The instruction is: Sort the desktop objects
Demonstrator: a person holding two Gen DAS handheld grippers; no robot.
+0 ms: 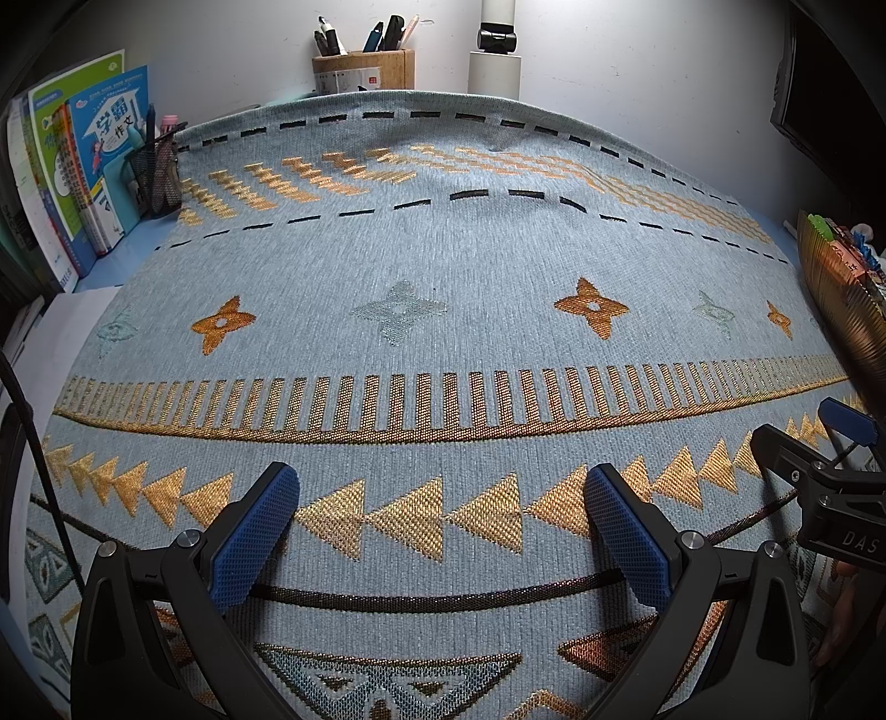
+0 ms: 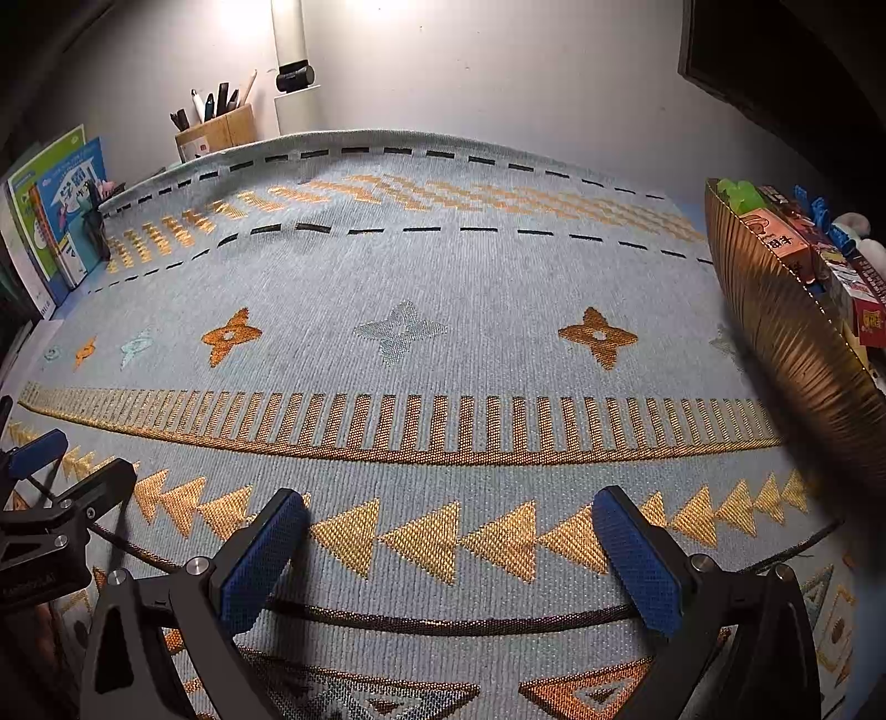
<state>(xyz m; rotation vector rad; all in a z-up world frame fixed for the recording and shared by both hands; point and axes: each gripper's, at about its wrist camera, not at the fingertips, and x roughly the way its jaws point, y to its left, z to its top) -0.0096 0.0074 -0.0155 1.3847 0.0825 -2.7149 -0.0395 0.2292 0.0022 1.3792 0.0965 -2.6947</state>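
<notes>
A pale blue woven cloth (image 1: 443, 266) with orange patterns covers the desk (image 2: 443, 277). My left gripper (image 1: 443, 498) hovers open over its near part, with nothing between its blue pads. My right gripper (image 2: 451, 526) is also open and empty just above the cloth. Each gripper shows in the other's view: the right one (image 1: 830, 476) at the right edge, the left one (image 2: 50, 498) at the left edge. A gold ribbed bowl (image 2: 786, 310) at the right holds small boxes and snack packs (image 2: 775, 238); the same bowl (image 1: 836, 282) shows in the left wrist view.
A wooden pen holder (image 1: 362, 69) with pens stands at the back by the wall. A black mesh pen cup (image 1: 155, 177) and upright books (image 1: 72, 166) stand at the left. A white post with a black camera (image 1: 495, 41) is at the back; a dark monitor (image 2: 775, 66) at right.
</notes>
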